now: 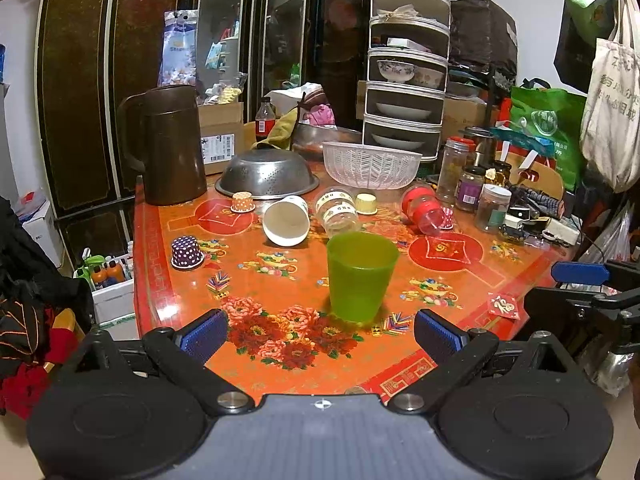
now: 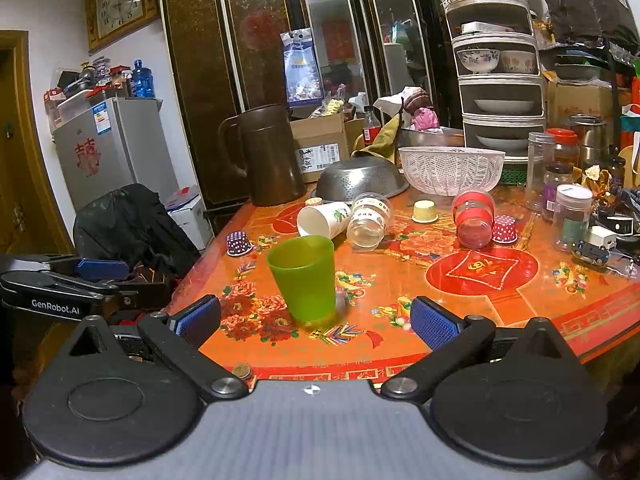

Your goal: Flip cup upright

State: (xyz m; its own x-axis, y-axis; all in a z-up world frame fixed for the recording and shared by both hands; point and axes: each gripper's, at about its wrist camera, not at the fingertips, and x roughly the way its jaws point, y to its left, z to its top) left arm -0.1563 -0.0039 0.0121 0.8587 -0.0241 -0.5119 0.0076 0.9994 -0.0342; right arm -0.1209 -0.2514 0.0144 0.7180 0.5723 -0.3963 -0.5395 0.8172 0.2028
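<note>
The green plastic cup [image 1: 361, 276] stands upright, mouth up, on the red floral counter [image 1: 460, 280], just ahead of the left gripper [image 1: 320, 334] at its 12 o'clock; nothing touches it. That gripper's jaws are spread wide with only counter between them. The right gripper [image 2: 316, 322] also has its jaws wide apart, the cup [image 2: 304, 282] at about its 11 o'clock. Behind the cup, a white paper cup [image 1: 286, 220] and a clear labelled jar [image 1: 338, 216] lie on their sides; a red-lidded jar [image 1: 424, 208] lies tipped at 1 o'clock. A purple dotted cupcake liner [image 1: 186, 252] sits inverted at 10 o'clock.
</note>
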